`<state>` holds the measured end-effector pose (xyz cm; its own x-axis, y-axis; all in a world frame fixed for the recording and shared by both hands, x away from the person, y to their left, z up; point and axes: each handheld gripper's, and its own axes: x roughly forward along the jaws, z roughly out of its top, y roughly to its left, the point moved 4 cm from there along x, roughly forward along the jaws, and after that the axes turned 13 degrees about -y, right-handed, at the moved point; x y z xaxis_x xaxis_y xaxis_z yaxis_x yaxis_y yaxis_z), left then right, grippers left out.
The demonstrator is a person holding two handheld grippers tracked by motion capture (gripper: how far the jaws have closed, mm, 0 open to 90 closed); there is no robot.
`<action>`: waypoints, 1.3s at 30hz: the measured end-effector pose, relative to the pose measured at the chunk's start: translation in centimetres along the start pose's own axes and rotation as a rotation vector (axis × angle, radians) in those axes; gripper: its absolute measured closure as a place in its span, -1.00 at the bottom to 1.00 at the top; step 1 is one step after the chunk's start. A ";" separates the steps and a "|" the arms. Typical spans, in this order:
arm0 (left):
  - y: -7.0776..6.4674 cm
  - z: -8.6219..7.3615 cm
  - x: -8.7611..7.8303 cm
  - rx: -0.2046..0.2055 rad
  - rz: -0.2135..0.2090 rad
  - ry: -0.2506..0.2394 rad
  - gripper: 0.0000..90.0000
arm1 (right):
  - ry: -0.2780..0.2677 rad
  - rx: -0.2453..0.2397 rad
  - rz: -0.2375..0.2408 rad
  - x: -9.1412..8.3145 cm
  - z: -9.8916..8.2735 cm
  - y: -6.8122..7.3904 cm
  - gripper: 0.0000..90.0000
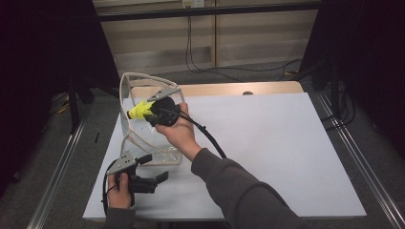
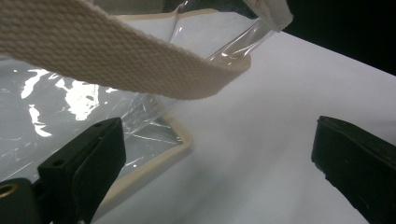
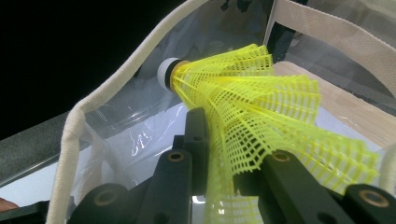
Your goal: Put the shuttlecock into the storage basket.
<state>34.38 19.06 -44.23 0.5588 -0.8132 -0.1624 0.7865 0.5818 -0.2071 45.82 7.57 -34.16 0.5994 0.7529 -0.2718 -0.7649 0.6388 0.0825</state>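
Nearest the high camera, a grey sleeve (image 1: 239, 191) reaches over the white bench (image 1: 286, 143) toward the clear plastic tote bag (image 1: 143, 138), which stands near the bench's left edge with its cream-trimmed mouth gaping and a webbing handle (image 2: 116, 60) drooping across the left gripper view. Down at the bag's front corner the left gripper (image 1: 155, 168) hovers with its fingers (image 2: 88, 163) spread wide and nothing between them, the bag just beside one of them. Up at the mouth of the bag, the right gripper (image 1: 148, 110) has its fingers (image 3: 196, 135) drawn in tight on the mesh skirt of a yellow shuttlecock (image 3: 243, 102), crushing it between them. Judging by this, the pick-up is done and the shuttlecock sits right at the opening; lowering it inside and letting go is left. Its long axis lies roughly level, the white cork tip (image 3: 164, 72) pointing away from the hand into the bag, toward the bench's left side.
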 end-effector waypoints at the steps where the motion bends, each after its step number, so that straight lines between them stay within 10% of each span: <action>1: 0.0 0.0 0.0 0.000 0.001 0.000 -0.93 | 0.000 -0.002 0.003 0.0 0.0 0.0 0.75; 39: 0.0 -0.1 -0.1 -0.001 0.025 0.002 -0.93 | 0.003 0.000 0.008 1.7 -0.7 0.0 0.75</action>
<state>34.34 19.14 -44.32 0.5782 -0.7981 -0.1694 0.7718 0.6024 -0.2035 46.68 8.69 -35.30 0.5926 0.7576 -0.2737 -0.7696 0.6328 0.0852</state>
